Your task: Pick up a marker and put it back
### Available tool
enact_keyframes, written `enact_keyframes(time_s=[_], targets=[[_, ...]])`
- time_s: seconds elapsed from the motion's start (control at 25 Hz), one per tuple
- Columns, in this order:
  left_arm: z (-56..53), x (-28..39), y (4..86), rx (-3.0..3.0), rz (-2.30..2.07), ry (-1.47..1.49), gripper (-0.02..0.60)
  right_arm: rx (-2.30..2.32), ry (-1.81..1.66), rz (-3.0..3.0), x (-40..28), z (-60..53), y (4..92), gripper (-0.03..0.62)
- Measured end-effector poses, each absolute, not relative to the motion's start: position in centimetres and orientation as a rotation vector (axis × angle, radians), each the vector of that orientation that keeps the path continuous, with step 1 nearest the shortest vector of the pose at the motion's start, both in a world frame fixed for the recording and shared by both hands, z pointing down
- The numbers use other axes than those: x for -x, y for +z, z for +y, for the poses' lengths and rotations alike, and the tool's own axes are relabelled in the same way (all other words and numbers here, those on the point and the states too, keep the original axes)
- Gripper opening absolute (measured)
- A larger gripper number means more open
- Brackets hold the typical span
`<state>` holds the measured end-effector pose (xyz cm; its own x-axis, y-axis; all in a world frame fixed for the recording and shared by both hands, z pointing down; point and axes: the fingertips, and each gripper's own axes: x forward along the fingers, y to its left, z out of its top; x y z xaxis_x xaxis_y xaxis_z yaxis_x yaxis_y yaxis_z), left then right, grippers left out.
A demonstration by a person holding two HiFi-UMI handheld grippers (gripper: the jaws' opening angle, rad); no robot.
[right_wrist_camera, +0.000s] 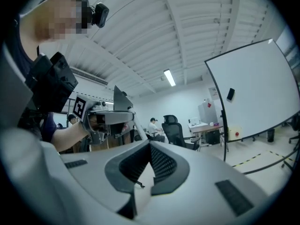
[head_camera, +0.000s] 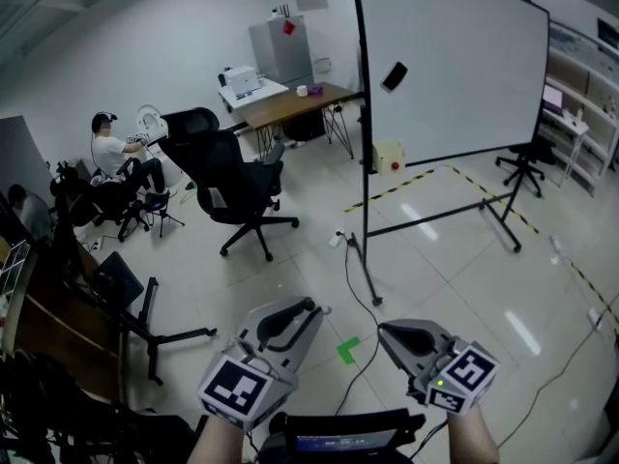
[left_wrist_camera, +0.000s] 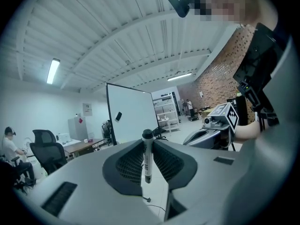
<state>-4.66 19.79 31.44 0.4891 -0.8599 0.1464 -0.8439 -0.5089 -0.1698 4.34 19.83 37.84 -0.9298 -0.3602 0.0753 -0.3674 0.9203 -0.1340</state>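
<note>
White marker (left_wrist_camera: 147, 159), black cap: pinched upright betw. the pads of the left claw (left_wrist_camera: 148, 143); cap end is up, just above the pad tips, and the lower end hangs free below them.
Left claw state: closed on the marker, barrel pressed from both sides, as seen in left gripper view.
Left claw posn: held low at left in head view, above the floor (head_camera: 435, 249), well apart from the whiteboard (head_camera: 455, 66). The marker itself cannot be made out in that view.
Right claw (right_wrist_camera: 150, 145): pads pressed together at the tips, nothing betw. them; held near the left claw, at approx. the same height.
Marker vs right claw: apart, no contact.
Whiteboard: stood upright on a black frame ahead; small dark obj. (head_camera: 394, 75) stuck on its face, type not made out.
Surroundings: black office chair (head_camera: 232, 187), table (head_camera: 290, 104) by far wall, seated person (head_camera: 116, 153) at left, green tape mark (head_camera: 347, 350) on floor betw. the claws.
</note>
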Motion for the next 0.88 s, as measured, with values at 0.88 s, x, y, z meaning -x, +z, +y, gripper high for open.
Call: enact_keyframes(time_s=[0.88], targets=[[31.4,22.1,31.5,2.706,1.487,-0.150,0.063,-0.563,0.038,-2.940,14.5,31.3,36.2,0.012]])
